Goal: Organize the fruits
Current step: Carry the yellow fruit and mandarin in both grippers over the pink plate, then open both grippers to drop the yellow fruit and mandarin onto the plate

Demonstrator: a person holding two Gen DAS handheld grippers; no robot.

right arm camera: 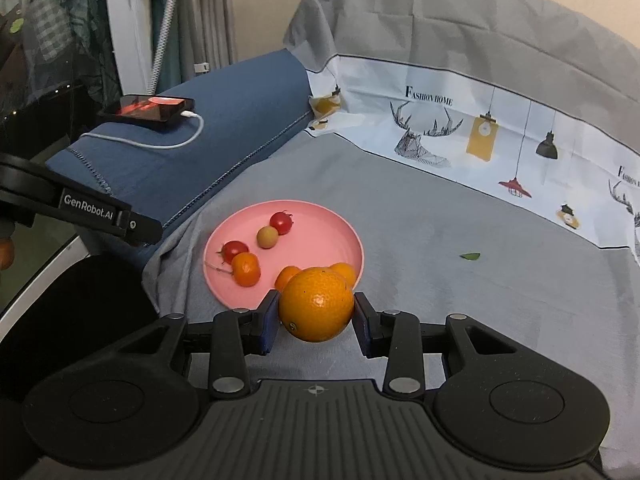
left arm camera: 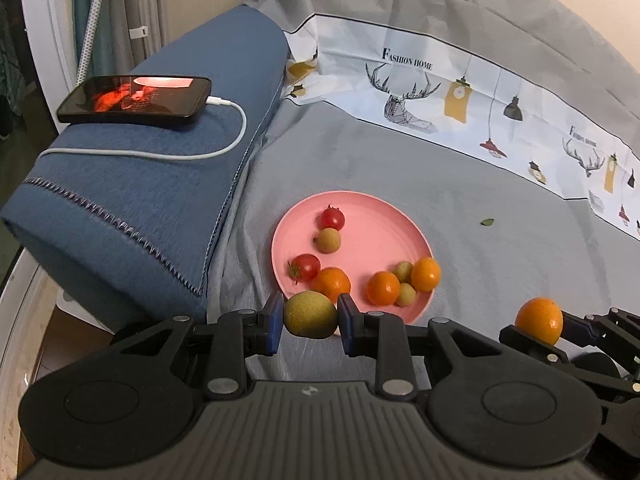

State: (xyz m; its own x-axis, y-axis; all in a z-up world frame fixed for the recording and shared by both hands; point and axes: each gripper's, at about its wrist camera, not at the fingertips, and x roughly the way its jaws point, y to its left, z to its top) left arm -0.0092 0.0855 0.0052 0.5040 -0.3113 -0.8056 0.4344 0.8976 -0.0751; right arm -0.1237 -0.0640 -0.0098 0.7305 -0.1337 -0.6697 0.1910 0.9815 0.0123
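Fruit is clamped in both: my left gripper (left arm camera: 310, 320) pinches a green fruit (left arm camera: 310, 315), my right gripper (right arm camera: 316, 318) an orange (right arm camera: 316, 304); dropped carelessly, either could roll off the crowded pink plate (left arm camera: 384, 224).

Open grey bed sheet (right arm camera: 460, 320) right of pink plate (right arm camera: 344, 232); blue folded blanket (right arm camera: 224, 148) with phone (right arm camera: 148, 108) blocking left.

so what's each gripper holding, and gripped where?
Left gripper: a yellow-green fruit, pads on its two opposite sides. Right gripper: an orange, also pinched across its sides.
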